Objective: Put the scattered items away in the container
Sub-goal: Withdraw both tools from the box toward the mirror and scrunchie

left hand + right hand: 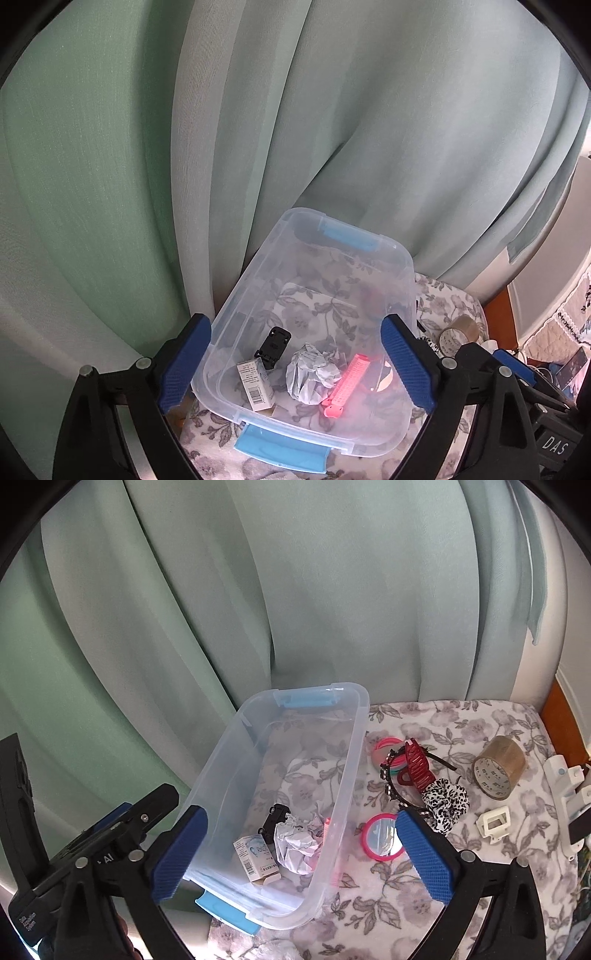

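Though boxed, pink clip (345, 384) (blurred)

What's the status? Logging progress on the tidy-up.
Left gripper and right gripper open, empty. Clear bin holds crumpled paper, small box. Pink mirror, red claw clip, tape roll still out.

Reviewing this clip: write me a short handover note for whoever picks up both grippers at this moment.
Left gripper: open, empty, over the clear bin.
Right gripper: open, empty, at the bin's right wall.
Done, in bin: small carton, black clip, crumpled paper, pink comb.
Left on the floral cloth: pink mirror, red claw clip, leopard scrunchie, hair ties, headband, tape roll, white clip.
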